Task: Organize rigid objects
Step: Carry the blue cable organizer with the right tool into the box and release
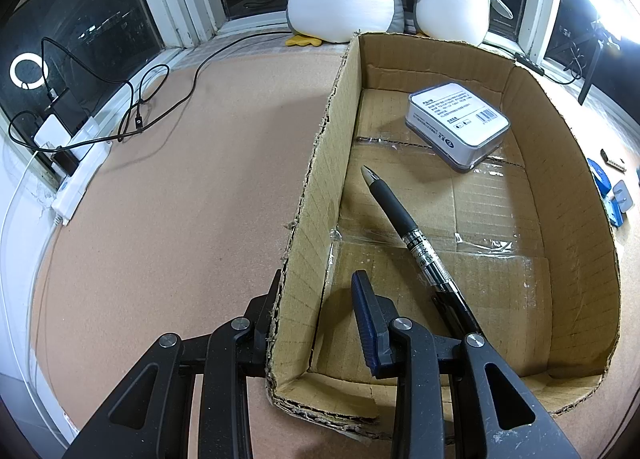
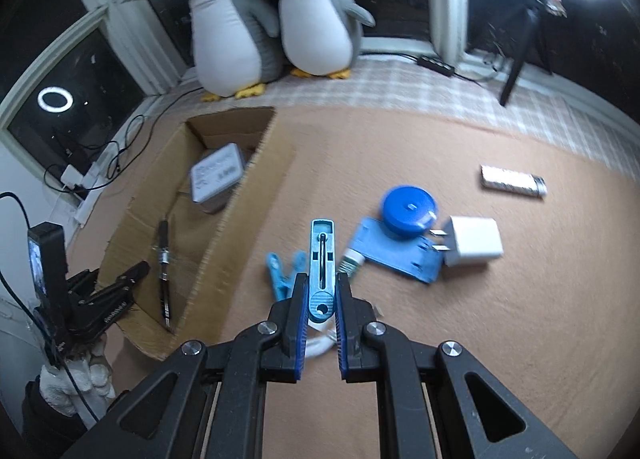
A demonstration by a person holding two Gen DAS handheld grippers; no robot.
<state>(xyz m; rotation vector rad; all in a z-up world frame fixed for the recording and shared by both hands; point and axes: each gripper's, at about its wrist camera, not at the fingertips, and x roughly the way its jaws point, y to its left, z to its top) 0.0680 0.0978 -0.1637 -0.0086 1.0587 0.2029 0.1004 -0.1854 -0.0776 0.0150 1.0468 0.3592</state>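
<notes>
Right gripper [image 2: 320,291] clamps blue clip [image 2: 321,259]; left gripper [image 1: 316,323] pinches cardboard box [image 1: 312,195] wall. Next, prob.: carry clip over box w/ pen [image 1: 404,227].

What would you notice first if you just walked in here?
Two plush penguins sit side by side by the dark window. Below them an open cardboard box holds a black pen and a small tin. Up close, the right claw pinches a blue clip.

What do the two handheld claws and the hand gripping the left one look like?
Both claws, left claw and right claw, have black angular linkage arms with silver pivot bolts and blue ribbed pads. A white knit glove with a dark sleeve holds the left unit, which carries a black cable.
</notes>
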